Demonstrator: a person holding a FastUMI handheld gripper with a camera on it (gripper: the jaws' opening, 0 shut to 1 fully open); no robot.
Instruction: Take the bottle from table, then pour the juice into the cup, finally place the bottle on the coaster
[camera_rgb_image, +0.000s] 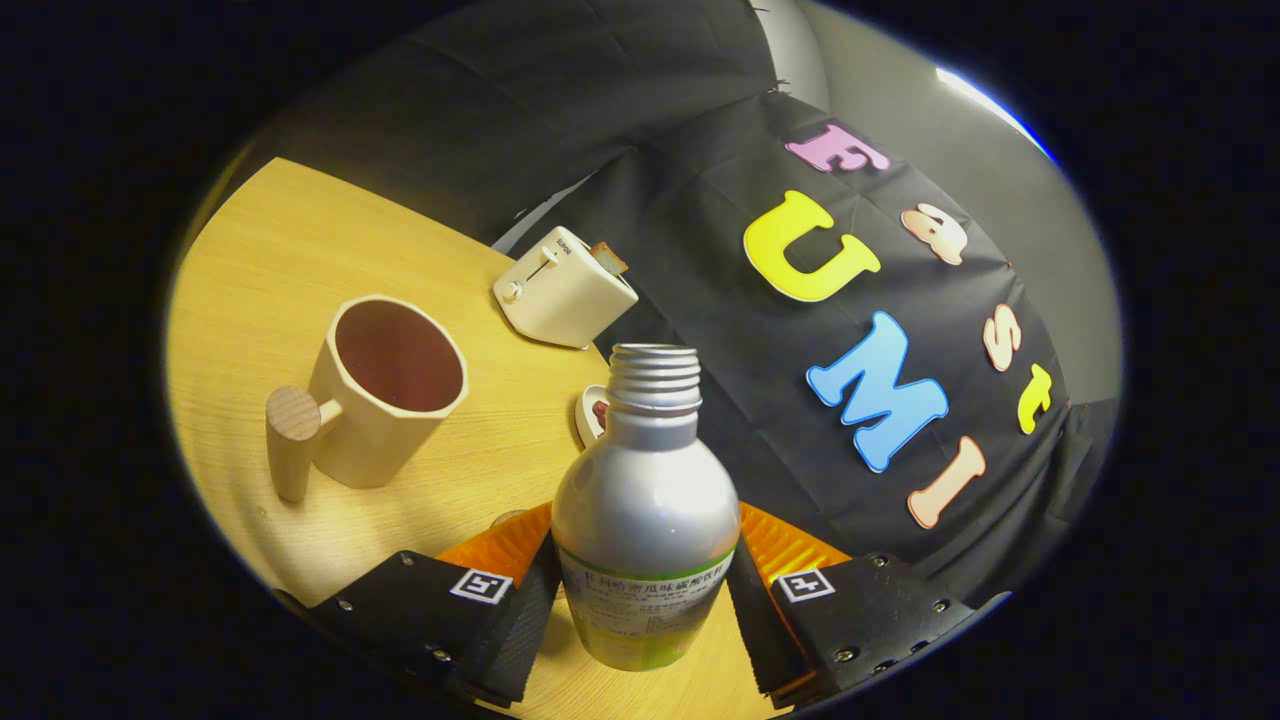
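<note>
Gripper view: gripper (640, 600) clamped on bottle (645, 520), both fingers pressed to its labelled lower half, lower centre of frame. Bottle uncapped, tilted a little, apparently lifted off the table (250, 260). So step one looks done; pouring and placing left. Cup (385, 390) at centre left, near the bottle's neck, inside dark, no juice to be made out. Coaster (790, 545) probably the ridged orange piece behind the bottle, mostly hidden by it and the fingers. Toaster (565, 290) above centre. Small round object (592, 412) behind the neck half hidden, unidentifiable.
</note>
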